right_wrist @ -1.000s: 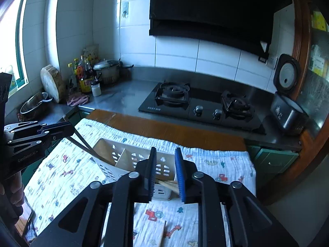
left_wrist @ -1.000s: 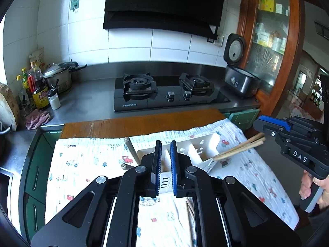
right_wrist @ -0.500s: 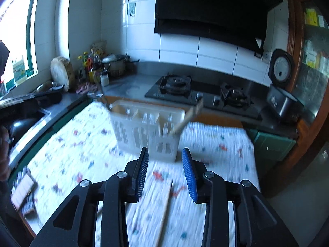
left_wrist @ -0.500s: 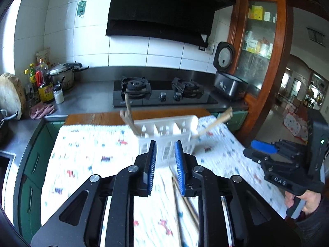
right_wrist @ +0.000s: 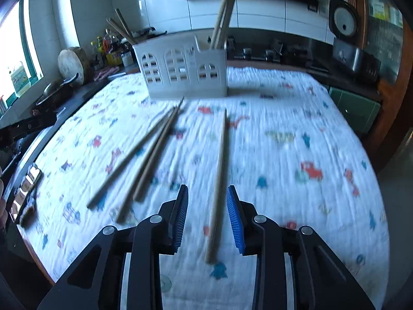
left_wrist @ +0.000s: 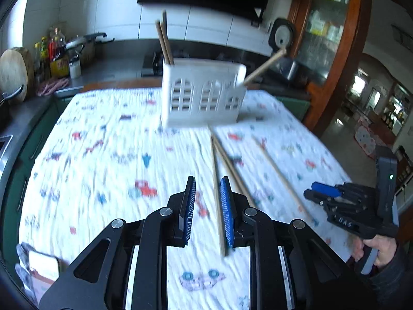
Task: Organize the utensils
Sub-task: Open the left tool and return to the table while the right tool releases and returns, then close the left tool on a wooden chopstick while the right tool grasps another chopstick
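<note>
The printed cloth (right_wrist: 284,118) covers my table. At twelve o'clock stands the white caddy (right_wrist: 185,75), chopsticks upright inside. My right tongs (right_wrist: 207,214) gape, just narrowing, astride a lone chopstick (right_wrist: 219,175) without pinching it. My left tongs (left_wrist: 206,204) are parted, unclenched; loose chopsticks (left_wrist: 215,180) lie by their one-o'clock pad.

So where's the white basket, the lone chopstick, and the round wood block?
basket (right_wrist: 184,77) right wrist view, front wall
lone chopstick (right_wrist: 219,170) right wrist view, mid-shaft
wood block (right_wrist: 72,63) right wrist view, round face
</note>
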The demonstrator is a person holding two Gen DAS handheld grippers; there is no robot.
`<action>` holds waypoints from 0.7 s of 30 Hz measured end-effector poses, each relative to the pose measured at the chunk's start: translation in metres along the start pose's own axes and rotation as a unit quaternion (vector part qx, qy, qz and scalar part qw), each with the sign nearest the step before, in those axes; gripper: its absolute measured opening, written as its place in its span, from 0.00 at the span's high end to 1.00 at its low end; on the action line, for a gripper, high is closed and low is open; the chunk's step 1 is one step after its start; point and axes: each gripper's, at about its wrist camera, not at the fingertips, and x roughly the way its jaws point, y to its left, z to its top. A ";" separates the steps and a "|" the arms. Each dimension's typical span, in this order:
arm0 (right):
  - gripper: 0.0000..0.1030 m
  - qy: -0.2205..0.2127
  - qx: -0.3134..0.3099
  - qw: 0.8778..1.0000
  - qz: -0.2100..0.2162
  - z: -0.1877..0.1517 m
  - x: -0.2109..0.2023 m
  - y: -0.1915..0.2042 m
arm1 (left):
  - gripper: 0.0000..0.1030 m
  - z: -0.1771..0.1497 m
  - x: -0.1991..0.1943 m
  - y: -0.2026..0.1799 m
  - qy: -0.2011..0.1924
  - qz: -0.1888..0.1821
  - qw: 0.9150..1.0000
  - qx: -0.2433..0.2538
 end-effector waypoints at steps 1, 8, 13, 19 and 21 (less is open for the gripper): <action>0.73 0.004 0.002 1.000 0.001 -0.006 0.003 -0.001 | 0.80 -0.006 0.004 0.000 0.007 0.002 1.000 0.001; 0.81 0.026 0.010 1.000 -0.011 -0.029 0.018 -0.003 | 0.80 -0.041 0.027 -0.002 0.046 -0.017 0.999 -0.003; 0.85 0.026 0.012 0.999 -0.020 -0.028 0.020 -0.001 | 0.80 -0.049 0.042 -0.011 0.062 -0.025 0.998 -0.001; 0.85 0.030 0.008 0.999 -0.040 -0.024 0.026 0.002 | 0.80 -0.049 0.063 -0.015 0.075 -0.032 0.997 0.000; 0.85 0.028 0.008 0.999 -0.044 -0.022 0.028 0.004 | 0.81 -0.051 0.071 -0.015 0.083 -0.025 0.996 -0.003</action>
